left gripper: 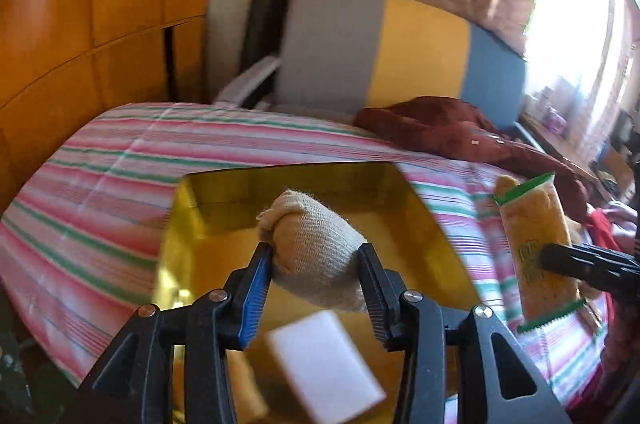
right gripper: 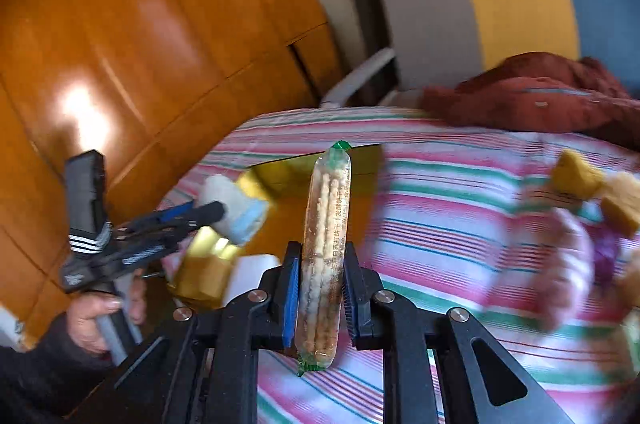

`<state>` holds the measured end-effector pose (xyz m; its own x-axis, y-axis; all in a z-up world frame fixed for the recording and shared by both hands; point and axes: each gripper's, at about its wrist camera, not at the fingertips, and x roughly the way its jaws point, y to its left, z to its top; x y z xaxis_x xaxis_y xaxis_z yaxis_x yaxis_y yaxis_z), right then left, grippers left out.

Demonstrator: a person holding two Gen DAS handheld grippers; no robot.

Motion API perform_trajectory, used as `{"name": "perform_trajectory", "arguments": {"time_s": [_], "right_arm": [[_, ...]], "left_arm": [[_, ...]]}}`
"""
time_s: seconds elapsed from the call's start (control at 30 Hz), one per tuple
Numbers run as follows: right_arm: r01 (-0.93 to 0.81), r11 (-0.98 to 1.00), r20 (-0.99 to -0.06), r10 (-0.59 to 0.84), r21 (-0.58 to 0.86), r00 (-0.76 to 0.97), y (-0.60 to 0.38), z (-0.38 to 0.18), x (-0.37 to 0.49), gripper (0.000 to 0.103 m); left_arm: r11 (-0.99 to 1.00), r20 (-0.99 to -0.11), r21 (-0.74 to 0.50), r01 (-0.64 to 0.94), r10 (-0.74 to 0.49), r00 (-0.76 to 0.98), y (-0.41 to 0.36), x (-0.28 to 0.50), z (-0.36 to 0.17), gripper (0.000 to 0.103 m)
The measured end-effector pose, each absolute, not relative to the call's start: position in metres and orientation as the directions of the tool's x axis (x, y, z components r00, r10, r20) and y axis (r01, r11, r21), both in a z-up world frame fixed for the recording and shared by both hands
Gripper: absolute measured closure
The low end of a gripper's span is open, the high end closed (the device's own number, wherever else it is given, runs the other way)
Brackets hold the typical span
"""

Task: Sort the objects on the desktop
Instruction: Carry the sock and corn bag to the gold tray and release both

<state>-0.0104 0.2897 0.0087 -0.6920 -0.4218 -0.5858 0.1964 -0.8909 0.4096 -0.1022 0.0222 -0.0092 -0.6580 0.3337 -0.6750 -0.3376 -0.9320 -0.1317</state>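
Note:
In the left wrist view my left gripper [left gripper: 316, 252] is shut on a beige rolled cloth [left gripper: 320, 244], held above an open gold box [left gripper: 432, 224]. A white block [left gripper: 324, 364] lies in the box below the roll. To the right, my right gripper [left gripper: 554, 259] holds a green-ended cracker packet [left gripper: 532, 232] upright. In the right wrist view my right gripper [right gripper: 321, 248] is shut on that cracker packet [right gripper: 326, 224]. The left gripper [right gripper: 214, 215] with the roll [right gripper: 236, 212] hangs over the gold box [right gripper: 280, 179], with the white block [right gripper: 254, 270] beneath.
A striped pink, green and white cloth [left gripper: 120, 183] covers the surface. A dark red garment [left gripper: 440, 127] lies at the back. Yellow sponge-like pieces [right gripper: 576, 175] and a purple item [right gripper: 606, 256] sit at the right. A wooden cabinet [right gripper: 120, 43] stands left; a person's hand [right gripper: 96, 320] grips the left handle.

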Motion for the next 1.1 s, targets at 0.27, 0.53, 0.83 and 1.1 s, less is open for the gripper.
{"name": "perform_trajectory", "arguments": {"time_s": [0.27,0.53,0.83,1.1], "right_arm": [[0.213,-0.829,-0.607,-0.531,0.518,-0.592,0.216,-0.015,-0.065,0.084],[0.157,-0.771,-0.607,-0.593,0.617,-0.529,0.174,-0.036,-0.108,0.084],[0.155,-0.775,-0.637,-0.6,0.613,-0.484,0.145,-0.051,-0.117,0.08],[0.196,-0.791,-0.644,-0.592,0.58,-0.484,0.141,-0.048,-0.094,0.054]], "left_arm": [[-0.964,-0.715,-0.119,-0.239,0.251,-0.652,-0.022,-0.123,-0.033,0.058],[-0.966,-0.707,-0.154,-0.206,0.254,-0.66,-0.046,-0.119,-0.038,0.052],[-0.97,-0.693,-0.193,-0.149,0.242,-0.679,-0.066,-0.099,-0.035,0.052],[-0.972,-0.695,-0.186,-0.142,0.232,-0.681,-0.066,-0.078,-0.03,0.051]]}}
